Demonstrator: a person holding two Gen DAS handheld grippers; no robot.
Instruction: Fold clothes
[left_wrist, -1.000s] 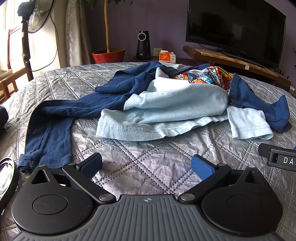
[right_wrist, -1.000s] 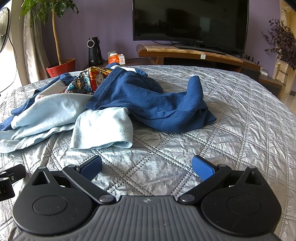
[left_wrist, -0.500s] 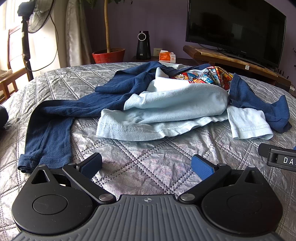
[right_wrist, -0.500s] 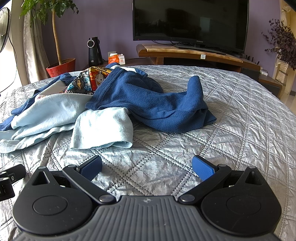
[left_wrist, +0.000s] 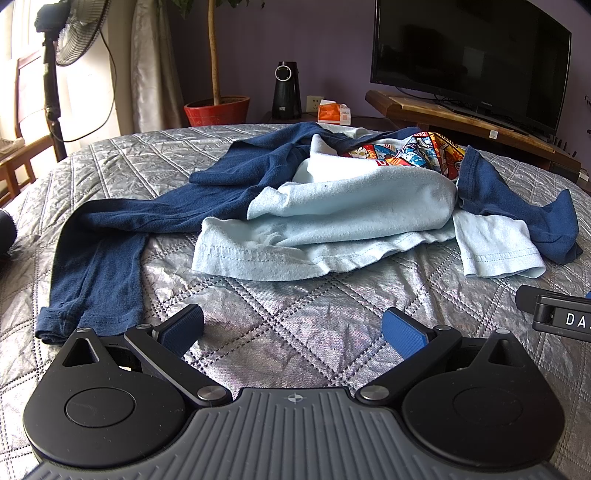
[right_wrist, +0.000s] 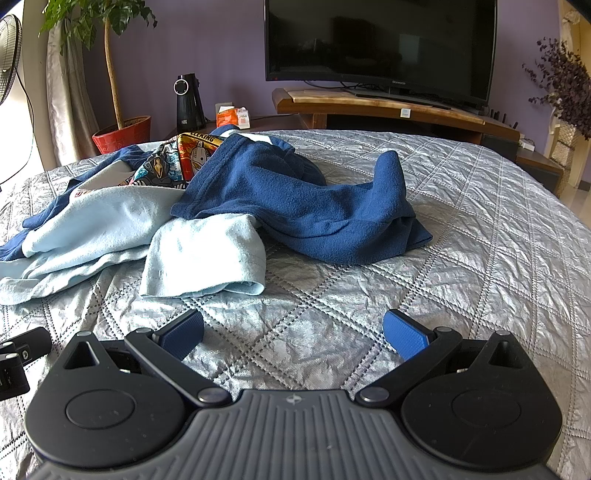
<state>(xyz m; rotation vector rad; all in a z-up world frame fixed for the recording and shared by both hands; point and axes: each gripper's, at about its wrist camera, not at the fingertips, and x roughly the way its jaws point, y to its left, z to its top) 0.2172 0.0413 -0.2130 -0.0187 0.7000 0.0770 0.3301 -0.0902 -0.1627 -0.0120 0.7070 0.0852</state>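
A pile of clothes lies on a silver quilted bed (left_wrist: 295, 332). A light blue shirt (left_wrist: 332, 221) with a colourful cartoon print (left_wrist: 417, 151) is tangled with a dark navy garment (left_wrist: 155, 218); one navy leg or sleeve (left_wrist: 96, 280) trails toward the near left. In the right wrist view the light blue sleeve (right_wrist: 207, 254) and a thick navy fleece piece (right_wrist: 314, 210) lie ahead. My left gripper (left_wrist: 293, 330) is open, short of the pile, holding nothing. My right gripper (right_wrist: 293, 330) is open over bare quilt (right_wrist: 480, 258), also short of the clothes.
Beyond the bed stand a TV (left_wrist: 469, 59) on a wooden stand (left_wrist: 461, 114), a red plant pot (left_wrist: 216, 110), a black speaker (left_wrist: 286, 90), an orange box (left_wrist: 332, 112) and a floor fan (left_wrist: 70, 33). A wooden chair (left_wrist: 18, 147) stands at the left. Dried flowers (right_wrist: 565, 85) stand at the right.
A round dark object at the lower left edge of the left wrist view one second ago is gone. Both grippers and the clothes have stayed still.
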